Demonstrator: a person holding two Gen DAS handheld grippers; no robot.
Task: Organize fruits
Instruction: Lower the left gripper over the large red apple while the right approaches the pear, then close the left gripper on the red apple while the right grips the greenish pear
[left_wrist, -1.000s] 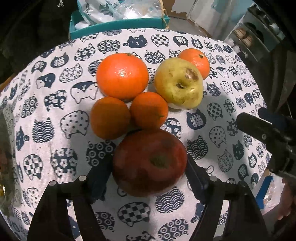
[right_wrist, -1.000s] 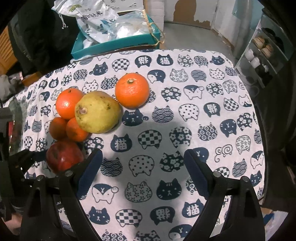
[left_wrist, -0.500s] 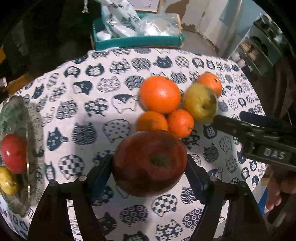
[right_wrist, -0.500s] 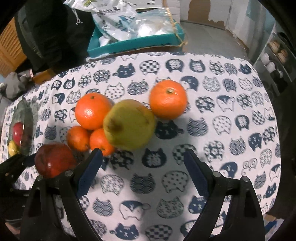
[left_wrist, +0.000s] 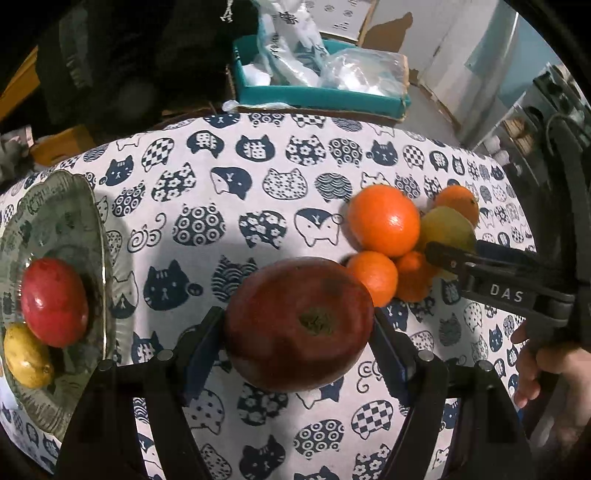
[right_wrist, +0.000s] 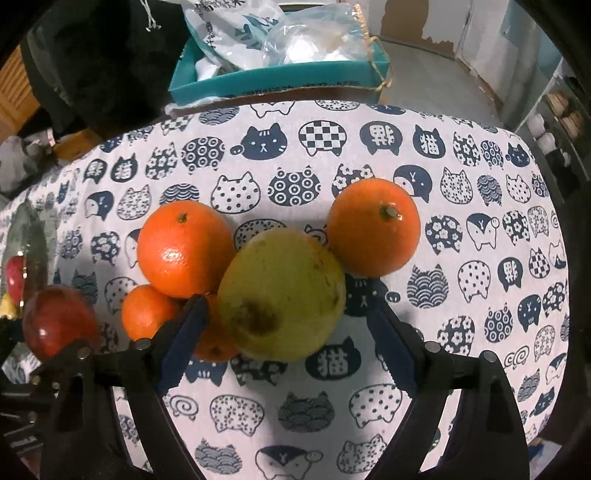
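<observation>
Left gripper (left_wrist: 299, 328) clamps the dark red apple (left_wrist: 299, 325) at frame centre, above the surface (left_wrist: 229, 184); the glass plate (left_wrist: 55, 206) waits at far left. A hurried release could knock the red fruit (left_wrist: 54, 301) there. Right gripper (right_wrist: 284, 332) hangs open around the yellow-green pear (right_wrist: 282, 293); closing may nudge the orange (right_wrist: 184, 249) touching it.

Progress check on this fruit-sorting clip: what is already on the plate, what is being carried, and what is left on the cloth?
Done: a red fruit and a yellow fruit lie on the glass plate. In hand: the left gripper is shut on a dark red apple. Left: four oranges, largest, and the yellow-green pear, which the open right gripper straddles without gripping.
</observation>
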